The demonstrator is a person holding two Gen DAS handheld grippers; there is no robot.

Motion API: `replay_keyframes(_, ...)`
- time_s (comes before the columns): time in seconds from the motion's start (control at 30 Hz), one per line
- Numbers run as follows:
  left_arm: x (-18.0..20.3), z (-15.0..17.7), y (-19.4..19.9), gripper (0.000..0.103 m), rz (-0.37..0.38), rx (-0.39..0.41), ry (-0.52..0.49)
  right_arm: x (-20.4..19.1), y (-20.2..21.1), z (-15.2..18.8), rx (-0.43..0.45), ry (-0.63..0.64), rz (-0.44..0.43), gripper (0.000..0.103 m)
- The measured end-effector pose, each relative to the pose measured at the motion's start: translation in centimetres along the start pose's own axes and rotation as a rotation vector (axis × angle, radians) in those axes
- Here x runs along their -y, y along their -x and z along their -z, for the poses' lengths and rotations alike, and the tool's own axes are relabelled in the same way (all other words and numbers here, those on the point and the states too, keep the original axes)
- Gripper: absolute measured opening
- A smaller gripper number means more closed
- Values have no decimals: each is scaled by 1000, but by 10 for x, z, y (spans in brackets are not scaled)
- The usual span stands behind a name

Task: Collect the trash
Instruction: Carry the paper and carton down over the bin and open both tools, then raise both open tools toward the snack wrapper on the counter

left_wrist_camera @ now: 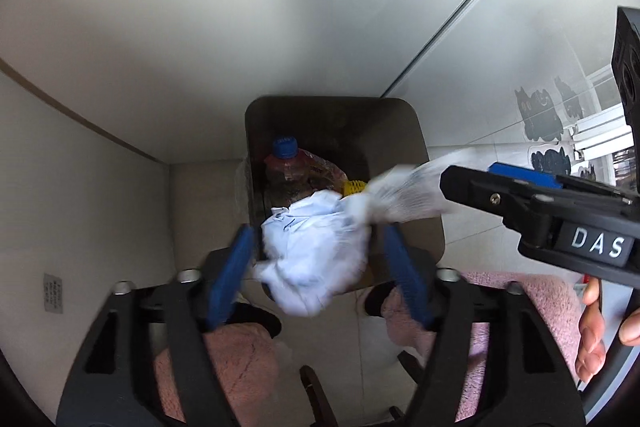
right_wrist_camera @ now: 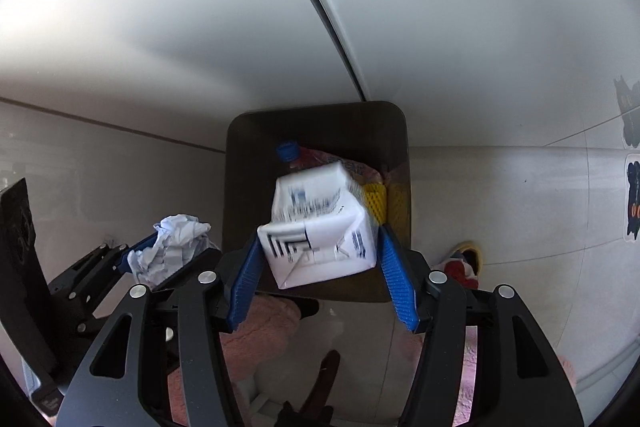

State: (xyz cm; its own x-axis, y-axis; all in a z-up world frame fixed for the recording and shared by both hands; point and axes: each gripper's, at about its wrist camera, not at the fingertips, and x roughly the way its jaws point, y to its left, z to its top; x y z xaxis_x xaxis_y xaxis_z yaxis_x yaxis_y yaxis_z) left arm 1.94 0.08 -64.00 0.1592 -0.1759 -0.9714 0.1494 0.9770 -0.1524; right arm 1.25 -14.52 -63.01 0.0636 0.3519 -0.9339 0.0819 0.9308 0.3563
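A dark square trash bin (left_wrist_camera: 424, 187) (right_wrist_camera: 240, 187) stands on the floor against a white wall. Inside lie a plastic bottle with a blue cap (left_wrist_camera: 285, 147) (right_wrist_camera: 287, 149) and a yellow item (left_wrist_camera: 354, 187) (right_wrist_camera: 376, 205). My left gripper (left_wrist_camera: 320, 259) (right_wrist_camera: 168, 251) is open, with a crumpled white paper ball (left_wrist_camera: 316, 251) (right_wrist_camera: 172, 243) between its blue pads, blurred, above the bin's near edge. My right gripper (right_wrist_camera: 318, 259) (left_wrist_camera: 480, 175) is open over the bin, with a white printed carton (right_wrist_camera: 320, 235) (left_wrist_camera: 404, 195) blurred between its pads.
The person's pink fuzzy slippers (left_wrist_camera: 240, 359) (right_wrist_camera: 260, 323) show below the grippers on the pale tiled floor. A white cabinet or wall (left_wrist_camera: 280, 7) rises behind the bin. Dark cat stickers (left_wrist_camera: 540, 115) mark the floor at right. A red and yellow object (right_wrist_camera: 464, 263) lies right of the bin.
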Motion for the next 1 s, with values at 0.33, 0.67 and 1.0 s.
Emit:
replay_keyframes(0.33, 3, 3, 34, 95, -13, 57, -3, -4, 30, -1, 64, -15, 25, 92)
replay_keyframes(0.67, 15, 8, 100, 95, 4, 153, -26, -9, 95, 8, 168, 22, 22, 100)
replay_keyframes(1.0, 29, 22, 185, 95, 0, 285, -46, -28, 186, 38, 314, 94, 23, 100)
